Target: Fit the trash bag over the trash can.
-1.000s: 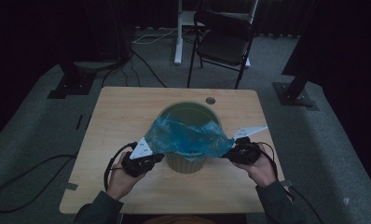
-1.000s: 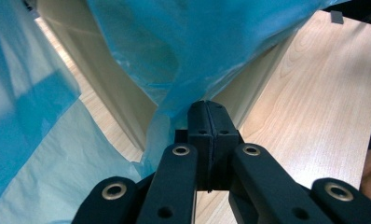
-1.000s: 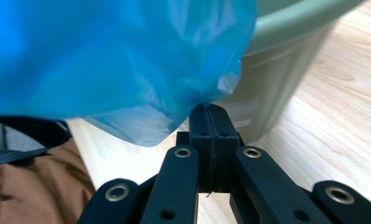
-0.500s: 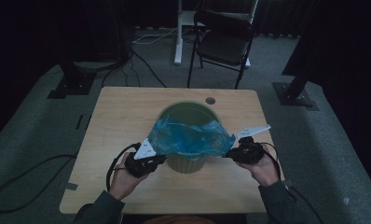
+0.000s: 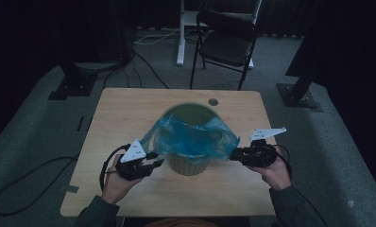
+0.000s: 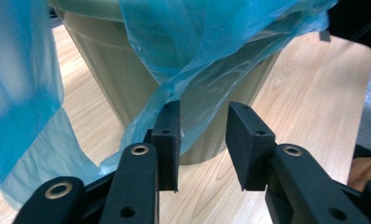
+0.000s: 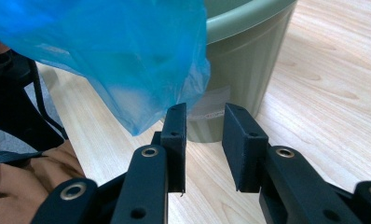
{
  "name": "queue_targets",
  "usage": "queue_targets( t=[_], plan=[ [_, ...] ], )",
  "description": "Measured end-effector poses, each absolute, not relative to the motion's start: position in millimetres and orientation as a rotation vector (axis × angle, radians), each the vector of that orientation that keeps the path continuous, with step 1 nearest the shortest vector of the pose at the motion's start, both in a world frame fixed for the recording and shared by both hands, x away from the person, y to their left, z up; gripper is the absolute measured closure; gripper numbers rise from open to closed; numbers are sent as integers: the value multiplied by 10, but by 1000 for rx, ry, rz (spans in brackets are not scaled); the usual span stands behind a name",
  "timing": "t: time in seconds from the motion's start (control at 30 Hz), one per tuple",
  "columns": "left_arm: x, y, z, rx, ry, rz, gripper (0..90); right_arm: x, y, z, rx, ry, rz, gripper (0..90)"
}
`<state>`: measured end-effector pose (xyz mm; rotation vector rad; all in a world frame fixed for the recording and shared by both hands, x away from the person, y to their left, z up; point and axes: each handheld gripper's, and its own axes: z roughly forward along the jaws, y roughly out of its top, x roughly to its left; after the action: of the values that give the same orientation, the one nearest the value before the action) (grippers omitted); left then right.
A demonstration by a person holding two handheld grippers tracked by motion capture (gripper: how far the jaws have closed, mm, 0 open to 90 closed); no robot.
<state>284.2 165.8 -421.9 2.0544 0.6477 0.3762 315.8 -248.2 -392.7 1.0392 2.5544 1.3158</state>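
Desk: a light wooden desk (image 5: 129, 113) with a round cable hole (image 5: 213, 101) near its far edge; it carries the bin and nothing else that can be made out.
Bin: a pale green ribbed plastic waste bin (image 5: 188, 163) stands upright near the middle of the desk, toward the person's side; its ribbed wall shows in the left gripper view (image 6: 123, 79) and its rim and wall in the right gripper view (image 7: 249, 51).
Bag: a thin blue plastic bag (image 5: 191, 137) lies over the bin's mouth, its edges loose and draping outward past the rim on both sides; one flap hangs down the bin's wall to the desk in the left gripper view (image 6: 193, 51), another hangs free in front of the bin in the right gripper view (image 7: 123, 60).
Left tool: the left tool (image 5: 150, 165) is held low just beside the bin's left side; its jaws stand apart with a clear gap and grip nothing, the bag's hanging edge just at the outer face of one jaw (image 6: 202, 140).
Right tool: the right tool (image 5: 235, 154) is at the bin's right side, near the bag's edge; its jaws are likewise parted and empty, the bag's lower tip just above one jaw (image 7: 204, 140).
Hands: the left hand (image 5: 113, 182) and right hand (image 5: 276, 172) come in from the bottom, each around its tool.
Surroundings: a black folding chair (image 5: 226, 45) stands beyond the desk on grey carpet.
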Motion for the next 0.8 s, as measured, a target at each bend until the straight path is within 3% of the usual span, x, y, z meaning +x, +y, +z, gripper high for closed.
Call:
queue_targets(
  t=[0.8],
  plan=[
    [2740, 1892, -4056, 1979, 630, 415, 616, 3027, -2609, -3644, 936, 2534, 1361, 658]
  ],
)
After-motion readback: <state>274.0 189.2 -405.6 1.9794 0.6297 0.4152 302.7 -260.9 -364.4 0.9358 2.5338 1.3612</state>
